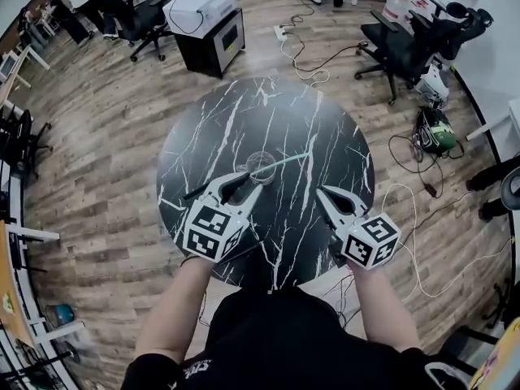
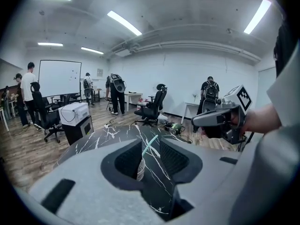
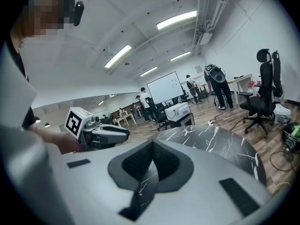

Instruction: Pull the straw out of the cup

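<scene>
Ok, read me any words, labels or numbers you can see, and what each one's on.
Nothing reads clearly.
White print on the black shirt: too blurred to read.
Red print on the white boxes: too small.
Marks on the whiteboard: too small.
Marker cubes: black-and-white squares only, no letters.

Cup (image 1: 262, 167) w/ straw (image 1: 286, 162) on table (image 1: 218, 128) — L gripper (image 1: 253, 179) beside, R gripper (image 1: 320, 192) apart.

The light grey plastic left gripper (image 1: 244, 183) and right gripper (image 1: 331, 197) have black textured pads (image 2: 174, 159) and white cubes (image 1: 213, 232) with black square markers. The person wears a black short-sleeved shirt (image 1: 268, 340).
</scene>
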A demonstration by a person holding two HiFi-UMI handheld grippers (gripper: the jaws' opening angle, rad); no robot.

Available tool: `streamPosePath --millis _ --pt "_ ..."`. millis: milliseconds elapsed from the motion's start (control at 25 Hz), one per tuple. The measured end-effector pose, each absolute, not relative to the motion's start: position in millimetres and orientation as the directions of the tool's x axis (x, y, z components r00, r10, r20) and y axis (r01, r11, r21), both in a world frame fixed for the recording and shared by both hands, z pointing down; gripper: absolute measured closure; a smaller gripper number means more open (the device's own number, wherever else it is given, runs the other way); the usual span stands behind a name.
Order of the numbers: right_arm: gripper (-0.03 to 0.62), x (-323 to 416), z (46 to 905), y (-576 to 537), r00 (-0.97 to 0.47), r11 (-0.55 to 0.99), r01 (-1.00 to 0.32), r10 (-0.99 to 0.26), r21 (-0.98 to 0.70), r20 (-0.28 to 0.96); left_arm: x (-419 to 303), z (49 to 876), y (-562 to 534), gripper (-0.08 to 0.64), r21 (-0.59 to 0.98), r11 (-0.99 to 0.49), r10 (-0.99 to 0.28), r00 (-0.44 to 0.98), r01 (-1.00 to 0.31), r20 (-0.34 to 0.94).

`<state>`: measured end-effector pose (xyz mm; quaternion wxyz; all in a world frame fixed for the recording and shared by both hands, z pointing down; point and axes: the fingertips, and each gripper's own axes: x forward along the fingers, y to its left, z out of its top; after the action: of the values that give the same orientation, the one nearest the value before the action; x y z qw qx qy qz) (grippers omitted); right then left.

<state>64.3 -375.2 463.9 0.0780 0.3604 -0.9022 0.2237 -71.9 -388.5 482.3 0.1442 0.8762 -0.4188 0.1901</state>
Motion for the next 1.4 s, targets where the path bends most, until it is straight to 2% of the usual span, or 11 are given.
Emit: streamPosePath --millis 600,1040,1280,1400 --pt "0.586 55 517 -385 -0.703 0.593 -0.711 -0.594 -0.377 0.392 -47 579 -440 0.380 0.079 -0.713 -0.539 0.617 -0.696 0.573" --pt "0.586 68 548 -378 -0.682 0.539 -0.731 -0.589 -0.418 0.433 -24 629 -467 0.356 0.049 -0.759 -0.464 0.593 -0.649 0.658" --pt "0.586 77 553 -374 -0.669 0.515 -0.742 -0.598 -0.429 0.440 -13 648 -474 0.361 0.023 -0.783 -0.433 0.571 -0.622 0.697" --pt "0.586 84 551 -374 -0.662 0.506 -0.749 -0.608 -0.428 0.439 -10 651 -478 0.402 -0.002 -0.778 -0.450 0.555 -0.628 0.700"
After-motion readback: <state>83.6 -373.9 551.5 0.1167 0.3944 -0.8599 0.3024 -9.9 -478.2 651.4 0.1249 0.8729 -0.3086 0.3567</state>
